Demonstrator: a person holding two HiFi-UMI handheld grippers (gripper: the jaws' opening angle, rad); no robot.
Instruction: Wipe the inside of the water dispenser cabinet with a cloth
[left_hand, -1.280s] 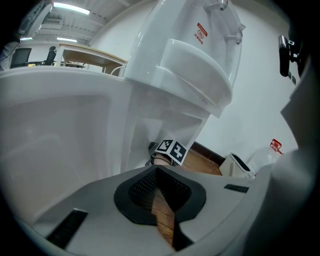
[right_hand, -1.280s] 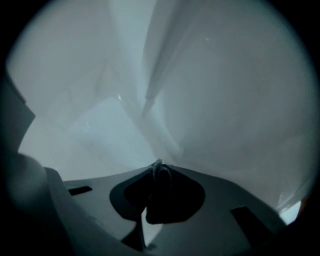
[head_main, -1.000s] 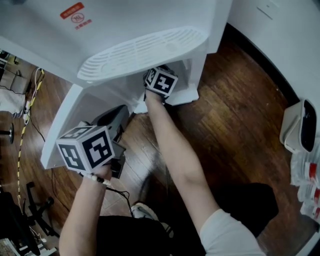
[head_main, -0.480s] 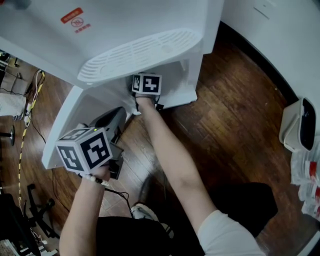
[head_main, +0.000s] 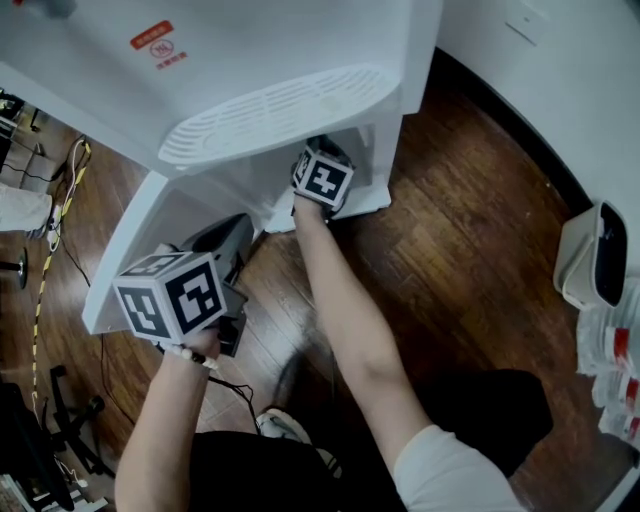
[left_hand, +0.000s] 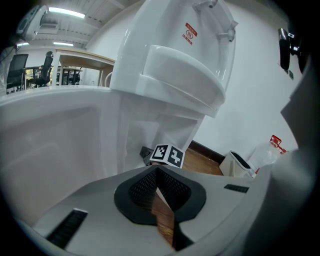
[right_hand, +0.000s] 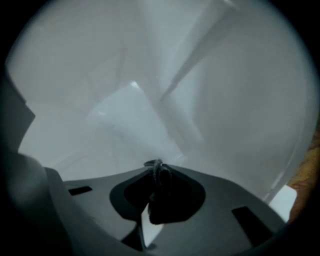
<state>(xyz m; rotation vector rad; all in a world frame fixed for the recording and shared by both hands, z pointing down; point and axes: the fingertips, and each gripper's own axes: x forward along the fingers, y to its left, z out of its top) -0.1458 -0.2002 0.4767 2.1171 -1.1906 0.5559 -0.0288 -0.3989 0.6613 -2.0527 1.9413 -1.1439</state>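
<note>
The white water dispenser (head_main: 250, 60) stands on a wooden floor, its lower cabinet door (head_main: 125, 250) swung open to the left. My right gripper reaches into the cabinet under the drip tray (head_main: 275, 110); only its marker cube (head_main: 323, 178) shows in the head view. In the right gripper view the right gripper (right_hand: 156, 167) is shut on a dark cloth (right_hand: 159, 192), facing the white cabinet walls (right_hand: 130, 115). My left gripper (left_hand: 157, 172) is shut with nothing in it, held beside the open door, its cube (head_main: 170, 295) nearest me.
A white bin (head_main: 595, 255) and bottles with red labels (head_main: 615, 350) stand at the right by the wall. Cables (head_main: 45, 270) run over the floor at the left. A dark baseboard (head_main: 520, 120) lines the wall behind the dispenser.
The right gripper's cube slid left inside the cabinet opening, then back to the right. The left gripper stayed by the door.
</note>
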